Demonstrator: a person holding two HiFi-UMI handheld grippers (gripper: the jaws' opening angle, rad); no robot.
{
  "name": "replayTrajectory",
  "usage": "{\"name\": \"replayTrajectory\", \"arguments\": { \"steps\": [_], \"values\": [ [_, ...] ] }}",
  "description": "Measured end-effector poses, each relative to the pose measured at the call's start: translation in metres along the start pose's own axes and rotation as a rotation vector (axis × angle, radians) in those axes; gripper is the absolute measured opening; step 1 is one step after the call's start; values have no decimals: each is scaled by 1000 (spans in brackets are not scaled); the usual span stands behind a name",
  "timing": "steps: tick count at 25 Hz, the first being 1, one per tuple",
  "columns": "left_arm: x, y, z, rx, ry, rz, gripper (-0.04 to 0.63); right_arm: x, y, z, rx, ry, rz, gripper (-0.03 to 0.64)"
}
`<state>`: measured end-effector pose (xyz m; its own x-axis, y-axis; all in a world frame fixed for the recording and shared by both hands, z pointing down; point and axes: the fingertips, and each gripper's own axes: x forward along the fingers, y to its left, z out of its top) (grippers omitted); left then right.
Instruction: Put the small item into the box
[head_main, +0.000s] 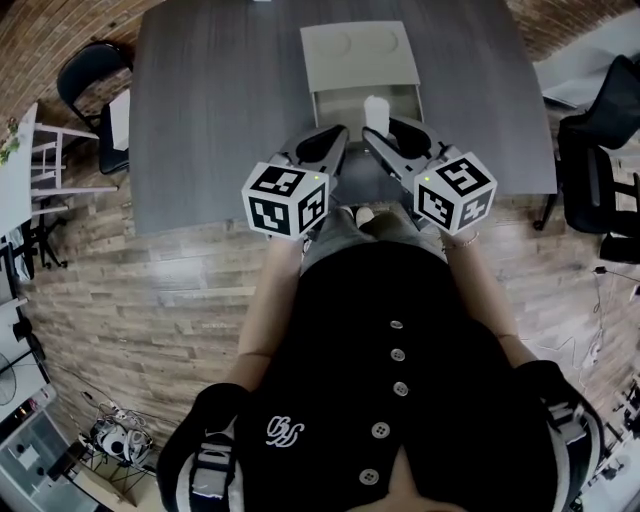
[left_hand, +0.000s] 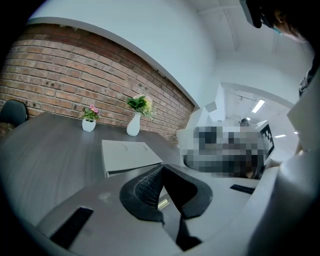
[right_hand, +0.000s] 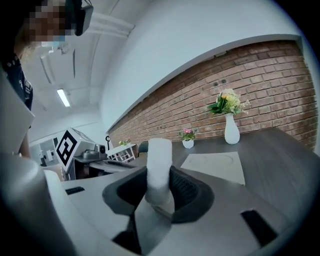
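The small item (head_main: 376, 111) is a white cylinder, standing upright between the fingers of my right gripper (head_main: 382, 136), which is shut on it. In the head view it hangs over the near part of the grey box (head_main: 344, 102), whose lid (head_main: 360, 52) lies folded back beyond it. In the right gripper view the small item (right_hand: 159, 167) rises out of the right gripper (right_hand: 160, 192), with the box (right_hand: 216, 166) behind to the right. My left gripper (head_main: 338, 140) is shut on nothing beside the box's near left corner. From the left gripper (left_hand: 161, 174) the box (left_hand: 130, 156) shows just ahead.
The grey table (head_main: 210, 110) carries a white vase with flowers (left_hand: 134, 124) and a small flower pot (left_hand: 89, 124) at its far side, by a brick wall. A black chair (head_main: 88, 72) stands at the left, another black chair (head_main: 605, 120) at the right.
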<state>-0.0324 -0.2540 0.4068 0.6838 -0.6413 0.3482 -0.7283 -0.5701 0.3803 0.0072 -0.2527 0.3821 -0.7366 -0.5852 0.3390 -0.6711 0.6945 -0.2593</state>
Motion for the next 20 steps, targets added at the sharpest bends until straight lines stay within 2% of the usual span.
{"name": "replayTrajectory", "arguments": {
  "steps": [9,16,20],
  "values": [
    [12,8,-13,-48,10,28,14,6,-21,-16,-105,125,14,135],
    [23,20,-36,-114,59,67,14,14,-40,-47,-183,300,72,135],
    [24,24,-47,-133,66,89,14,22,-57,-60,-260,383,71,135]
  ]
}}
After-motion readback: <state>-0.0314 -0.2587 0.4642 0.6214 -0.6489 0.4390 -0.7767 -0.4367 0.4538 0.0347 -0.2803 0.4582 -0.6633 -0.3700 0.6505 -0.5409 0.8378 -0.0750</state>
